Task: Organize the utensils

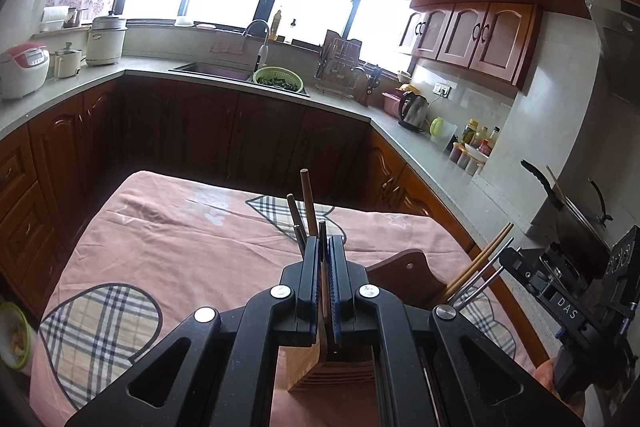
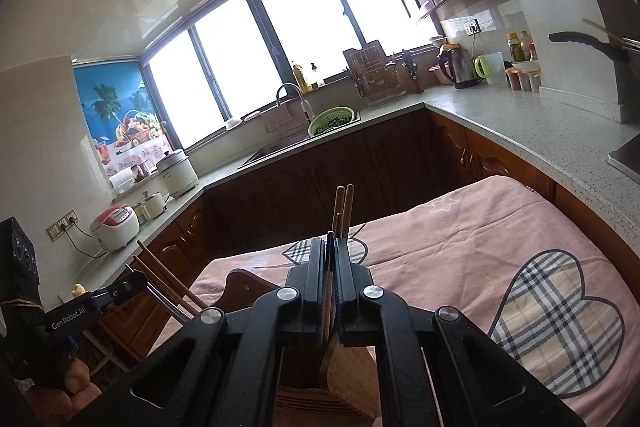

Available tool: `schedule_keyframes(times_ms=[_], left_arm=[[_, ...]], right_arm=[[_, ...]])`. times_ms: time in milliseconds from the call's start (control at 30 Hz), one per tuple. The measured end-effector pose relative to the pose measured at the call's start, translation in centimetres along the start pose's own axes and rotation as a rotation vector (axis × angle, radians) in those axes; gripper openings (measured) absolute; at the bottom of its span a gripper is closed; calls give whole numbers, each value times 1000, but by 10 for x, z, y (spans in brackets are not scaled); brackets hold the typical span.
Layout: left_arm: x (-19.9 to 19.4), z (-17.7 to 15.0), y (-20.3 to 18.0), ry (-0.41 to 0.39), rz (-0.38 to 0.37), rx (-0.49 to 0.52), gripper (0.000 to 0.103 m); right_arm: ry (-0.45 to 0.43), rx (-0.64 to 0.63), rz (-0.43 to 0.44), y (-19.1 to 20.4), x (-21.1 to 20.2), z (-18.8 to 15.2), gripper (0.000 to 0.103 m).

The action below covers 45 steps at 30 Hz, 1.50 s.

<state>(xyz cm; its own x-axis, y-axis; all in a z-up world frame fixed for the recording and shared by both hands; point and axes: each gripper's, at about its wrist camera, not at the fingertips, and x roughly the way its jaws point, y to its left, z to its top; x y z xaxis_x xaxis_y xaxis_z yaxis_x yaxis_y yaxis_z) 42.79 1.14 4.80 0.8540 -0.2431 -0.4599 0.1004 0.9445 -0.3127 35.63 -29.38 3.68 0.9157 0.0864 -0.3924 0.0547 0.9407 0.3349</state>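
Chopsticks (image 1: 308, 201) clamped in left tongs (image 1: 324, 243); right tongs (image 2: 330, 247) clamped on theirs (image 2: 344, 207), above holder (image 1: 320, 367). Risked slipping, missing slot.

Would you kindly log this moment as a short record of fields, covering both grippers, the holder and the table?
left gripper: shut on chopsticks, above the holder
right gripper: shut on wooden chopsticks
wooden holder: stands on the table, below the grippers
table cover: pink cloth with plaid hearts
setting: kitchen; green colander by the sink
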Motion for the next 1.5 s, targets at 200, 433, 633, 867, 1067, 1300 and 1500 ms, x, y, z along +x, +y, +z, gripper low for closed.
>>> schedule_keyframes(times_ms=[200,433,633,867,1067,1300,1500], left_arm=[[3,-5,3,5,3,-1,3],[5,-1,2,25,9,-1,4],[4,1,-1,33,22,-6,7],[-3,-2,-5,22,36,4,32],[-12,-9,-6,15,46,5,56],[-25,-20,-1,18,79,-14,83],[-38,-25,-1,36,85,-20,89]], right_arm=[[4,-1,-1,2,0,-1,4],[27,21,-9,-2,4,-3,9],[37,51,-12,-7,4,-7,17],[37,62,-5,-7,2,-6,36],[30,71,8,-7,-3,-8,61],[9,80,12,-9,-17,-12,94],[13,75,14,-5,-29,-16,99]])
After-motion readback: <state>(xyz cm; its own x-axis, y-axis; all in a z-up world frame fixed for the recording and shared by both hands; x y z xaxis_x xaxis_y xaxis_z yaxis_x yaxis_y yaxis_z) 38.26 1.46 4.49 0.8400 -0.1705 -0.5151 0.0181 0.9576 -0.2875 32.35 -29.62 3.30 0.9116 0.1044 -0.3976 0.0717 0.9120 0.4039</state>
